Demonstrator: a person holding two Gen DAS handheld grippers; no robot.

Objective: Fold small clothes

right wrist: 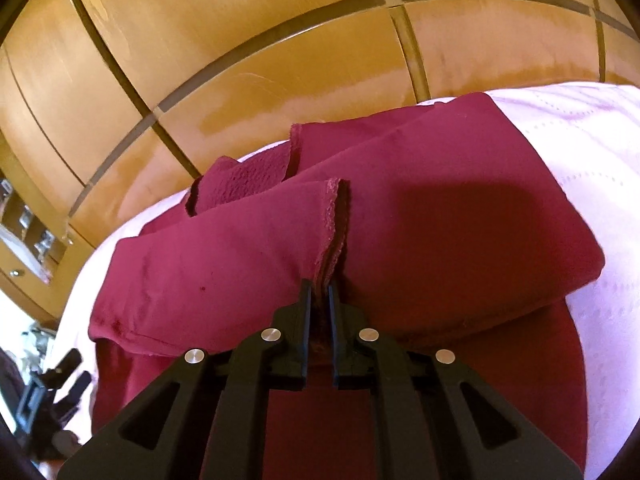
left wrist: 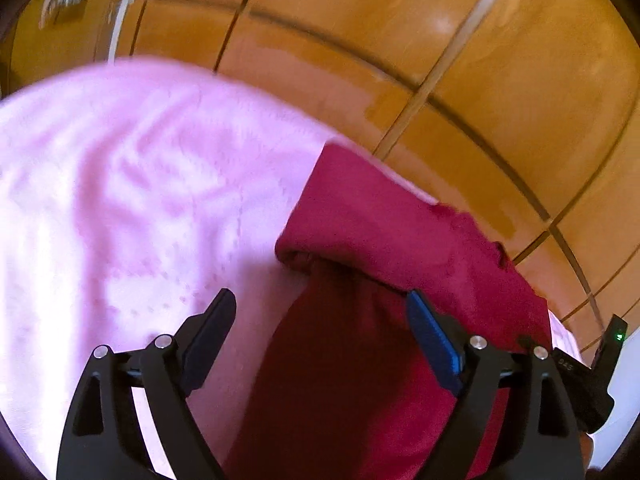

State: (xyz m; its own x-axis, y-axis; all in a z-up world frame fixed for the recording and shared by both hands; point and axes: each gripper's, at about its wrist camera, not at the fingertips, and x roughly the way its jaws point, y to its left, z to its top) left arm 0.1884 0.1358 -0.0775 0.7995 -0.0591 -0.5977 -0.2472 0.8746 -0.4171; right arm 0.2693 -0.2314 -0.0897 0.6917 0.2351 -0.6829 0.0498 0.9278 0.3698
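A dark red garment point(left wrist: 392, 240) lies partly folded on a pale pink sheet point(left wrist: 120, 184). My left gripper point(left wrist: 320, 308) is open above the garment's lower part, jaws wide apart, holding nothing. In the right wrist view the same garment point(right wrist: 460, 216) lies in thick folds with a raw hem edge standing up. My right gripper point(right wrist: 319, 292) is shut on that hem edge of the garment, which runs up between its jaws. The left gripper also shows at the lower left of the right wrist view point(right wrist: 68, 372).
The pink sheet point(right wrist: 580, 128) covers a bed or table. Behind it stands a wall of glossy orange-brown wooden panels point(left wrist: 400, 40) with pale strips, also in the right wrist view point(right wrist: 240, 40). A shelf with small items point(right wrist: 28, 220) sits at far left.
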